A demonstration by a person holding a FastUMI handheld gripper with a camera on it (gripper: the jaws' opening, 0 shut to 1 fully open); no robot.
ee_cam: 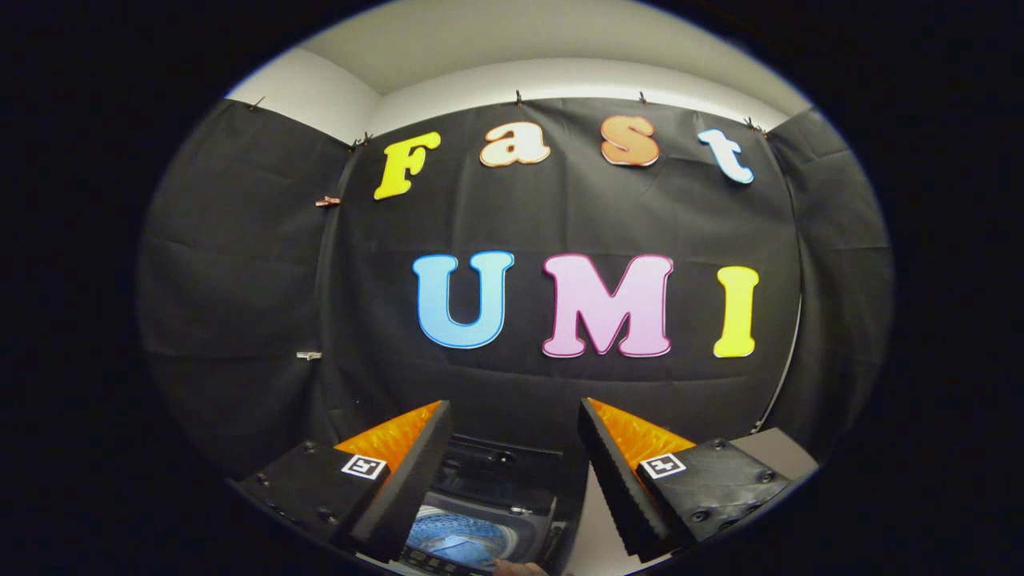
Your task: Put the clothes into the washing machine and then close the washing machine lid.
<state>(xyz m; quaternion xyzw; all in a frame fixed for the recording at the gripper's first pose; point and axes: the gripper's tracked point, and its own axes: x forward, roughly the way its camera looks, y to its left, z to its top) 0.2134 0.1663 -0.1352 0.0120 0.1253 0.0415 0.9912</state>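
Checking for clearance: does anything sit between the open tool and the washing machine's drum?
Nothing visible does. The tool is open and empty, and the washing machine sits between and just below its fingers, lid up, blue drum exposed.

Glossy dark plastic washing machine (488, 488), matt ribbed tool (512, 448) pads (416, 472)

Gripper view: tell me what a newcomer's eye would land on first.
The open gripper with its orange-backed black fingers spread wide, nothing between them. Below and between them sits the washing machine, lid up, something blue in its drum.
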